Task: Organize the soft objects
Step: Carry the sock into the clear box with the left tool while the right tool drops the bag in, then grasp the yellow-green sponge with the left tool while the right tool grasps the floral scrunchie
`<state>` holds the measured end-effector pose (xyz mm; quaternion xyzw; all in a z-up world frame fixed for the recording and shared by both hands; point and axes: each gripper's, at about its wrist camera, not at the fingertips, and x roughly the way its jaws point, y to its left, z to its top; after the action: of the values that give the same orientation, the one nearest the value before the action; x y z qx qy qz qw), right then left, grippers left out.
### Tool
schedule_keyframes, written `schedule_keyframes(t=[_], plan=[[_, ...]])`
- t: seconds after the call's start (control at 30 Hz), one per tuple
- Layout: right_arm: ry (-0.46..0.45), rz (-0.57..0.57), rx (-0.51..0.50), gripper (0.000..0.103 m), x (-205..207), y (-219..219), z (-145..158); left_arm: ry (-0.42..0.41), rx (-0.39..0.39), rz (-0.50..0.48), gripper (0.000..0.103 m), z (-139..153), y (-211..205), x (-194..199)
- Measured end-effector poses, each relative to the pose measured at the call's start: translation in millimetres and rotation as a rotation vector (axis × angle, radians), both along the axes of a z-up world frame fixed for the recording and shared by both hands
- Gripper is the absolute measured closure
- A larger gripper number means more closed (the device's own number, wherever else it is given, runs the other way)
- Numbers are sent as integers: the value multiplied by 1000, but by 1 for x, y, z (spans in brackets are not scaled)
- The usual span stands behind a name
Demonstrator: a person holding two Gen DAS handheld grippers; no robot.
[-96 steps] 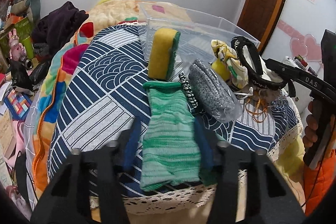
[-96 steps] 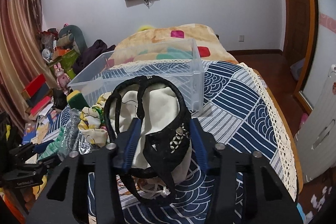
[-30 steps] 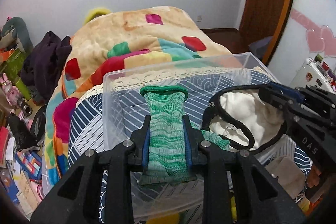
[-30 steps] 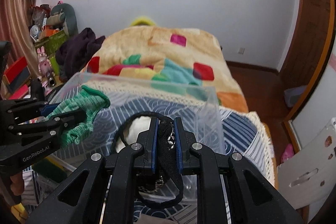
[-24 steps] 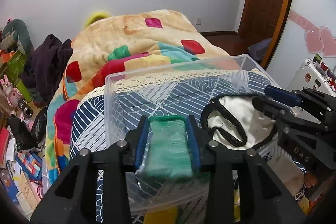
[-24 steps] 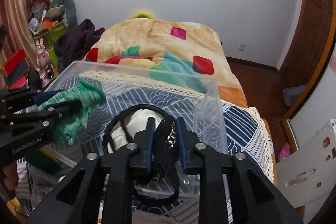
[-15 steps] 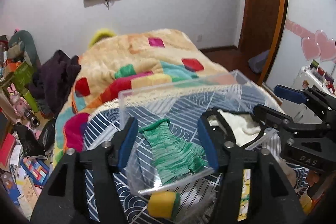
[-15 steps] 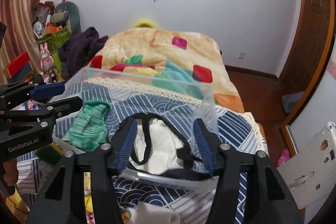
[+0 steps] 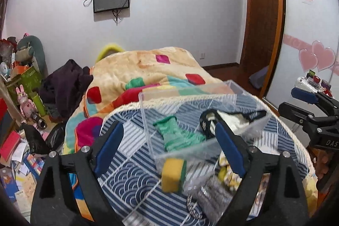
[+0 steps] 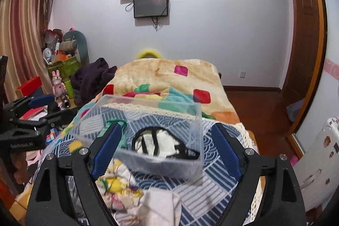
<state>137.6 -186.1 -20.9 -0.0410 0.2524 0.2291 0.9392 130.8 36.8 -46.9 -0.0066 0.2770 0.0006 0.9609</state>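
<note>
**Both tongs spread wide, hovering over a clear box and a heap of soft things**

The left tongs (image 9: 167, 147) are gaping wide with nothing between the blue pads. The right tongs (image 10: 166, 147) are likewise spread and gripping nothing. Both are hanging above a bed draped in a navy-and-white patterned cloth (image 9: 131, 171) with a lace edge.

Straight ahead of both tongs, a clear plastic box (image 10: 148, 164) is sitting on the cloth, its long side running left to right. Inside it, a green knitted sock (image 9: 175, 135) is lying toward the left end, and a white cloth pouch with black straps (image 10: 161, 143) is lying toward the right end.

The things not yet put away are lying nearer than the box, just below the tongs. A yellow sponge with a green scouring face (image 9: 172, 175) is standing upright, touching the near wall of the box; it sits almost centred under the left tongs, so the left hand looks the nearer one for it. Beside it a grey, glittery mesh pad (image 9: 211, 190) is lying, blurred. Under the right tongs, a crumpled yellow-and-white floral cloth (image 10: 118, 181) and a soft white fabric piece (image 10: 159, 202) are lying heaped together, so the right hand looks nearer for those.
</note>
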Motion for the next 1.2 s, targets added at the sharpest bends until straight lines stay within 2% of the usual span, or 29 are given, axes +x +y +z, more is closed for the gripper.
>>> schedule_keyframes(t=[0.23, 0.43, 0.6, 0.67, 0.73, 0.9, 1.0, 1.2], plan=[[64, 44, -7, 18, -10, 13, -30, 69, -20, 6, 15, -36, 6, -13], [149, 81, -2, 20, -6, 21, -56, 127, -58, -8, 35, -58, 7, -11], [221, 109, -2, 42, -2, 26, -72, 160, -89, -10, 52, -70, 8, -2], [237, 117, 4, 48, -2, 26, -76, 169, -109, -17, 57, -74, 8, 0], [258, 128, 2, 59, -1, 28, -81, 187, -143, -39, 70, -77, 7, 2], [278, 140, 27, 89, -2, 25, -85, 159, -126, -34, 74, -75, -3, -3], [254, 119, 32, 94, -5, 20, -82, 137, -95, -28, 74, -70, -7, -10], [186, 103, 33, 97, -14, 16, -68, 67, -70, -17, 74, -48, -5, -27]])
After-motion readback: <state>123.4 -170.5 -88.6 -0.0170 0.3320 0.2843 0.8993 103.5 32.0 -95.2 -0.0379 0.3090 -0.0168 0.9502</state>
